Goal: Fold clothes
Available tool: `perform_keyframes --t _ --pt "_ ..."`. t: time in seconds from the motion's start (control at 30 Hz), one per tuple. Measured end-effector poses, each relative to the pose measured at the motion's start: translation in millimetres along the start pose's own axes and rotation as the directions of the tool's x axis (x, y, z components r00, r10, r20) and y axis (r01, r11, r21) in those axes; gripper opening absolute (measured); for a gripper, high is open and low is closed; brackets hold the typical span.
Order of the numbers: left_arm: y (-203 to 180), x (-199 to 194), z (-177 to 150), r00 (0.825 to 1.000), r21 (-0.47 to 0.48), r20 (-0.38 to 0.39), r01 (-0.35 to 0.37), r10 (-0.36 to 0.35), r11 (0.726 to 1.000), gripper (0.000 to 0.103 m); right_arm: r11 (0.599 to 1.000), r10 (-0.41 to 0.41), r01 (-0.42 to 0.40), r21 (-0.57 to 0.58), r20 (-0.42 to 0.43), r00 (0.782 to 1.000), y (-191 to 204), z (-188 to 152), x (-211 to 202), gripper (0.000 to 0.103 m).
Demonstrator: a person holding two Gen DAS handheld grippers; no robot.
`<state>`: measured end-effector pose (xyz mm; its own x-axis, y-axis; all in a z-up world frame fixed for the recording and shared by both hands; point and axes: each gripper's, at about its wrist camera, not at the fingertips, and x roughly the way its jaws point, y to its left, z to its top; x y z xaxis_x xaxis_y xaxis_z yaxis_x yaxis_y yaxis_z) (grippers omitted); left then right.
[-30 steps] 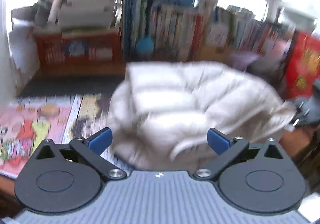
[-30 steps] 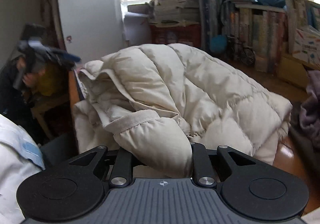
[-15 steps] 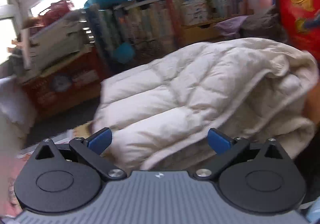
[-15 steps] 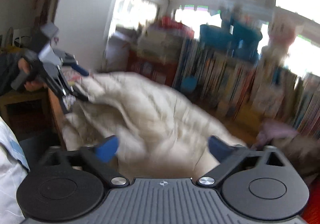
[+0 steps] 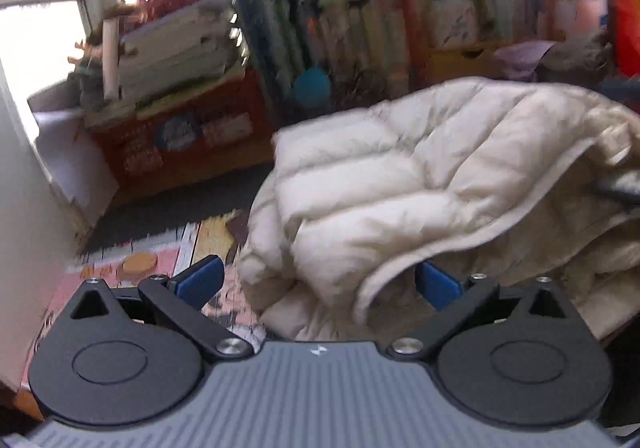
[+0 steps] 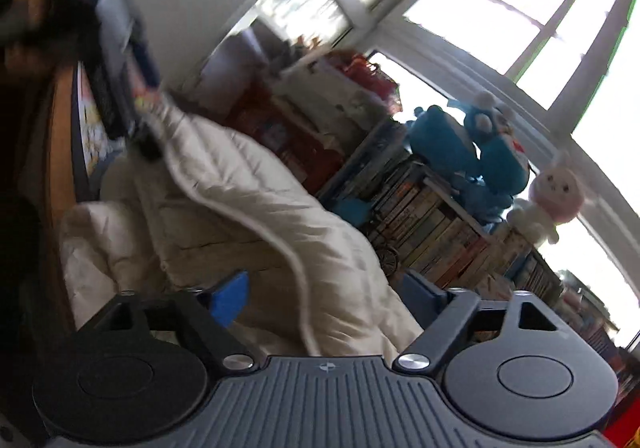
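A cream puffer jacket (image 5: 400,188) lies bunched on the table, its rounded folded end toward me. In the left wrist view my left gripper (image 5: 316,282) is open. Its blue pads (image 5: 198,280) stand wide on either side of the jacket's near fold without pressing it. In the tilted right wrist view the jacket (image 6: 260,216) runs away from my right gripper (image 6: 326,298). Its jaws are closing, with the jacket's piped hem between them and a gap still at the blue pad (image 6: 230,298). The blurred left gripper (image 6: 124,88) sits by the jacket's far corner.
A colourful picture mat (image 5: 132,272) covers the table left of the jacket. Behind stand a long row of books (image 5: 360,32), a red crate (image 5: 180,136) stacked with papers, and blue plush toys (image 6: 472,152). A red bag (image 5: 624,16) stands at far right, with windows behind.
My right gripper let go of the jacket fold it was pinching, opened wide, then swung sideways and rolled. The left gripper dropped slightly and turned, so the jacket now sits to its right.
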<state>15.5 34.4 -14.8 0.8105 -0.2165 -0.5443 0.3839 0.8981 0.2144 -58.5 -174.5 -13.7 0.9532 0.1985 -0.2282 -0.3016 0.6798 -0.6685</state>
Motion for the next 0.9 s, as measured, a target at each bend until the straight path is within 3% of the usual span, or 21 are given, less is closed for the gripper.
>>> perform_keyframes --t 0.13,0.2,0.27,0.37,0.5,0.63,0.7,0.77,0.9 --pt "-18.4 -34.4 12.4 0.979 0.117 0.150 0.124 -0.141 0.985 0.103 1.000 -0.002 0.002 0.014 -0.016 1.000 11.8 6.8 16.8 0.061" --pt "-32.4 -35.7 16.9 0.967 0.183 0.177 0.154 -0.186 0.971 0.103 0.999 0.005 -0.003 0.053 -0.029 1.000 9.3 10.0 23.2 0.029" --pt "-42.9 -27.8 20.7 0.965 0.223 0.166 0.164 -0.204 0.961 0.103 0.994 0.018 -0.013 0.113 -0.041 0.999 2.2 12.5 25.3 0.013" --pt "-55.6 -7.9 23.2 0.970 0.256 0.119 0.178 -0.214 0.950 0.103 0.971 0.067 -0.058 0.234 -0.034 0.997 -16.4 17.2 23.4 0.011" --pt "-68.4 11.8 20.2 0.977 0.294 0.071 0.172 -0.201 0.940 0.103 0.908 0.127 -0.130 0.399 0.035 0.991 -50.3 21.1 6.4 0.011" --pt "-64.9 26.4 22.2 0.994 0.283 0.072 0.054 -0.078 0.957 0.103 0.850 0.185 -0.229 0.474 0.139 0.973 -75.3 22.1 -11.6 0.011" --pt "-52.8 29.0 28.4 0.997 0.233 0.068 0.029 -0.045 0.972 0.103 0.842 0.224 -0.273 0.465 0.158 0.962 -79.3 18.8 -17.6 0.011" --pt "-38.7 33.4 31.1 0.999 0.192 0.046 -0.003 -0.006 0.981 0.103 0.839 0.280 -0.313 0.446 0.139 0.950 -74.5 11.3 -20.8 0.011" --pt "-15.8 43.8 18.6 0.998 0.141 -0.042 -0.045 0.052 0.989 0.103 0.815 0.417 -0.380 0.438 0.011 0.909 -50.7 -13.4 -13.9 0.011"
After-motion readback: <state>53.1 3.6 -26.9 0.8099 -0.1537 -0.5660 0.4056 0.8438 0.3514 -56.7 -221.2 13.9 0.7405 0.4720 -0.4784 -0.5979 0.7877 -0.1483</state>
